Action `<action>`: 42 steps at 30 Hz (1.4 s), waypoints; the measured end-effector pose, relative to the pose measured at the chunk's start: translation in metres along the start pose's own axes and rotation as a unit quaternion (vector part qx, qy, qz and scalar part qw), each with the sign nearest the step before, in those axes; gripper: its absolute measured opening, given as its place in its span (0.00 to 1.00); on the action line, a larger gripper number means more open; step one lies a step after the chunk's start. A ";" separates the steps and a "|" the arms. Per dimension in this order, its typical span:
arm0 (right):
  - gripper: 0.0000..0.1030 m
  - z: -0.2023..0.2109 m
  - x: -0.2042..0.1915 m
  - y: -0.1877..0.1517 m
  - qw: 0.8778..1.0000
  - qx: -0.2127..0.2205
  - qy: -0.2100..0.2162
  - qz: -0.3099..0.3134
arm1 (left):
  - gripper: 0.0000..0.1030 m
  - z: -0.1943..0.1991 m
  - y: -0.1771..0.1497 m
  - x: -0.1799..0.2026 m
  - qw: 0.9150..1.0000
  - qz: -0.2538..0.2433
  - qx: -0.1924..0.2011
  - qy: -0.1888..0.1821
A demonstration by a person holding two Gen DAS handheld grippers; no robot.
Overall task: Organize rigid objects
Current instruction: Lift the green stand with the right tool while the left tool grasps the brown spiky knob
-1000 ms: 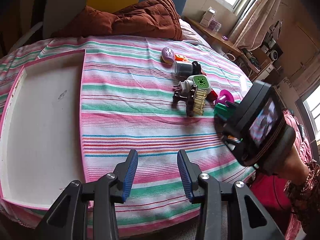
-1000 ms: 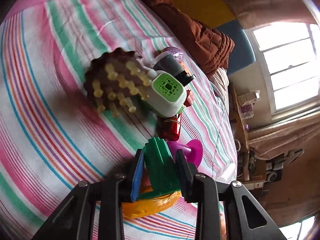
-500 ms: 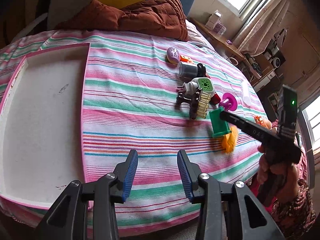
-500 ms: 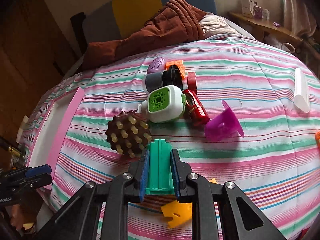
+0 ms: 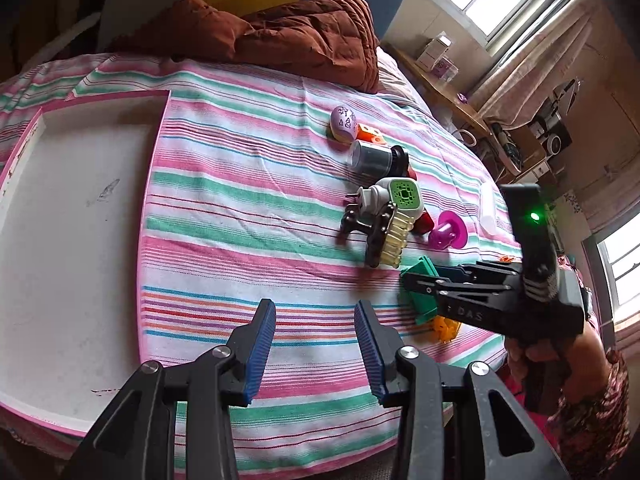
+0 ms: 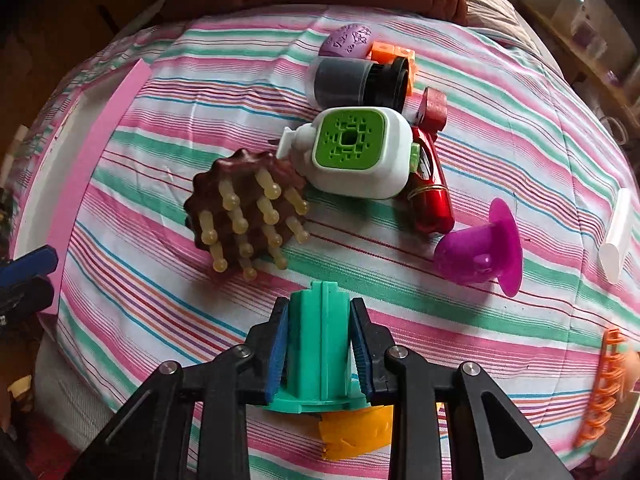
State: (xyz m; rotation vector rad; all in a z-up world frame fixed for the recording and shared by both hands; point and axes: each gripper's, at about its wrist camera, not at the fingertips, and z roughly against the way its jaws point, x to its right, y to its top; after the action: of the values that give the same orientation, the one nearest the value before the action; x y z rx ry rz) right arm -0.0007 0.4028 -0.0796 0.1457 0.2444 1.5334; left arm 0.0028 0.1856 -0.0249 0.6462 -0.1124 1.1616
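My right gripper [image 6: 319, 345] is shut on a green plastic block [image 6: 320, 344], held above the striped bedspread; it also shows in the left wrist view [image 5: 418, 286] with the green block [image 5: 420, 276]. A yellow piece [image 6: 356, 432] lies under it. Ahead lie a brown massage brush [image 6: 244, 216], a white and green plug-in device [image 6: 356, 156], a red toy car [image 6: 430, 192], a purple funnel-shaped piece [image 6: 480, 252], a grey jar [image 6: 348, 82], a purple egg [image 6: 346, 40] and an orange block [image 6: 394, 54]. My left gripper [image 5: 316, 344] is open and empty over the bed's front edge.
A white tray with a pink rim [image 5: 72, 216] lies on the bed to the left. A brown quilt [image 5: 280, 36] is bunched at the head of the bed. A white tube [image 6: 616, 236] and an orange comb-like piece [image 6: 604, 384] lie at the right.
My right gripper has carried the green block a little leftward and lower over the bedspread, closer to the brown brush. My left gripper has stayed open and moved slightly forward.
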 end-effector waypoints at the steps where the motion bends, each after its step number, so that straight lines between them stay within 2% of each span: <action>1: 0.29 0.004 0.002 0.001 1.000 0.006 0.006 -0.006 | 0.40 0.001 0.000 -0.001 1.000 -0.001 0.000 0.001; 6: 0.29 0.034 0.014 -0.016 0.990 0.111 0.062 -0.058 | 0.40 -0.003 0.005 -0.010 1.000 0.019 0.000 -0.006; 8: 0.29 0.034 0.015 -0.023 0.986 0.141 0.058 -0.072 | 0.40 -0.009 0.010 -0.011 0.999 0.031 -0.005 -0.016; 11: 0.29 0.028 0.018 -0.033 0.982 0.159 0.057 -0.080 | 0.40 -0.021 0.019 -0.008 0.998 0.044 -0.014 -0.030; 14: 0.29 0.035 0.014 -0.042 0.977 0.197 0.058 -0.064 | 0.40 -0.035 0.029 -0.004 0.997 0.065 -0.021 -0.044; 17: 0.29 0.036 0.006 -0.045 0.975 0.216 0.032 -0.040 | 0.40 -0.053 0.044 -0.002 0.992 0.104 -0.030 -0.073; 18: 0.29 0.036 0.006 -0.047 0.975 0.217 0.029 -0.038 | 0.40 -0.063 0.049 -0.003 0.988 0.121 -0.039 -0.091; 21: 0.29 0.030 0.009 -0.048 0.976 0.210 0.042 -0.049 | 0.40 -0.086 0.060 -0.003 0.976 0.174 -0.064 -0.113; 26: 0.29 0.036 0.004 -0.050 0.975 0.220 0.014 -0.021 | 0.40 -0.116 0.067 -0.008 0.949 0.256 -0.087 -0.165; 28: 0.29 0.035 0.002 -0.050 0.976 0.218 0.009 -0.015 | 0.40 -0.122 0.069 -0.005 0.944 0.266 -0.095 -0.173; 30: 0.29 0.036 0.002 -0.051 0.976 0.218 0.008 -0.015 | 0.40 -0.125 0.068 -0.005 0.939 0.281 -0.093 -0.174; 35: 0.29 0.036 0.001 -0.052 0.978 0.210 0.006 -0.015 | 0.40 -0.132 0.065 -0.012 0.921 0.328 -0.092 -0.190; 37: 0.29 0.037 0.002 -0.053 0.977 0.211 0.007 -0.020 | 0.40 -0.132 0.061 -0.018 0.911 0.349 -0.085 -0.201; 39: 0.29 0.038 0.003 -0.053 0.977 0.210 0.008 -0.025 | 0.40 -0.129 0.054 -0.025 0.896 0.382 -0.071 -0.213; 42: 0.29 0.036 0.005 -0.052 0.978 0.205 0.011 -0.032 | 0.40 -0.130 0.048 -0.030 0.886 0.409 -0.062 -0.209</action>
State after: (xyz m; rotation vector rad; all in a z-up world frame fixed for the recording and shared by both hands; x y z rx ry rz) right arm 0.0590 0.4085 -0.0579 0.4415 0.5772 1.4046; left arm -0.0835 0.2408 -0.1231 0.7508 -0.8928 1.7848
